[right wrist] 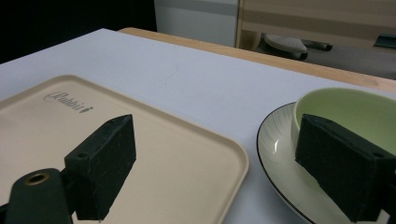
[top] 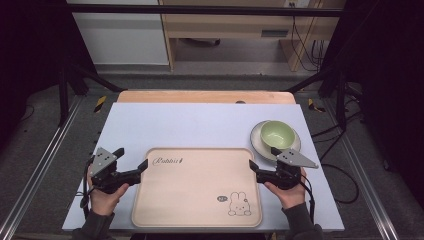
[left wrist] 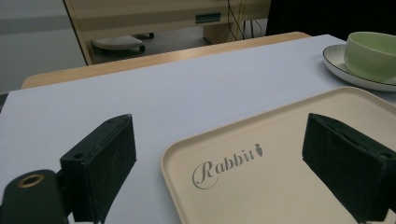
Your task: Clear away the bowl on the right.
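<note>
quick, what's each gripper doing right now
Left gripper: open, holding nothing, at the tray's left edge.
Right gripper: open, holding nothing.

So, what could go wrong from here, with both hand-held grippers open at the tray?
1. The right hand-held gripper is close to the green bowl on its plate; a careless move might knock them.
2. The tray is wide and flat; lifted unevenly by its edges, it could tilt or slip.

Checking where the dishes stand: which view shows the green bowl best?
The high view: the whole green bowl sits on its white plate, right of the tray. The left gripper view shows it cropped at the corner; in the right gripper view a jaw covers part of it.
</note>
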`<action>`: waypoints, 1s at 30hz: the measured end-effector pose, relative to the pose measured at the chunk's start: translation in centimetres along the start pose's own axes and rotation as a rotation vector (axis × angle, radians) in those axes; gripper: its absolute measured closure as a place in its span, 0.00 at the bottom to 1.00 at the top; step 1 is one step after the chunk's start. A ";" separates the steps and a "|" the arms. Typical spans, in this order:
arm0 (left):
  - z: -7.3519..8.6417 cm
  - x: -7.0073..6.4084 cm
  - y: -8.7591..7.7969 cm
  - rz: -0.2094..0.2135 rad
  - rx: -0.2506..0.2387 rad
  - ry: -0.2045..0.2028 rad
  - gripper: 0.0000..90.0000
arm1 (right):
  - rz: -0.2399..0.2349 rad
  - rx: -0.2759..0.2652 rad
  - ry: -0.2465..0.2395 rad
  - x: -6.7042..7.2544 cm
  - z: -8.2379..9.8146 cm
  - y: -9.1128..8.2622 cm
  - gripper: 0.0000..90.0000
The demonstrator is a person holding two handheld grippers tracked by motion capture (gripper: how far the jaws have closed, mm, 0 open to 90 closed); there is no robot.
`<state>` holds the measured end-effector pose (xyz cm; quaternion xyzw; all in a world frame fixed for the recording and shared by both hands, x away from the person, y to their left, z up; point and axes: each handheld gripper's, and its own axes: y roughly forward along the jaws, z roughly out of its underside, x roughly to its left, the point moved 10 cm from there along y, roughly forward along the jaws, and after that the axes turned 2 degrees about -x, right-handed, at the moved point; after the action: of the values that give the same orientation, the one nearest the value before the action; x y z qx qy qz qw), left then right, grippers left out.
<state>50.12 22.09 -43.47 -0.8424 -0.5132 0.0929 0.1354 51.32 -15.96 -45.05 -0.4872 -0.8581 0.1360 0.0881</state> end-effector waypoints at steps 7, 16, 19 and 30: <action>0.0 0.0 0.0 0.003 -0.003 -0.001 0.11 | 0.004 0.000 -0.005 -0.1 -0.1 -0.1 0.15; 0.1 0.0 0.1 0.003 0.004 0.000 0.11 | 0.030 0.016 -0.004 -0.8 -0.1 -0.3 0.14; 0.1 0.0 0.1 0.003 0.002 -0.003 0.11 | 0.032 0.011 -0.002 -1.0 -0.2 -0.5 0.13; 0.1 0.1 0.1 0.004 -0.001 -0.007 0.11 | 0.054 0.017 0.018 -2.1 -0.2 -1.0 0.14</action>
<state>50.18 22.14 -43.57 -0.8431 -0.5122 0.0957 0.1330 51.64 -18.18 -44.56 -0.5106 -0.8427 0.1409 0.0962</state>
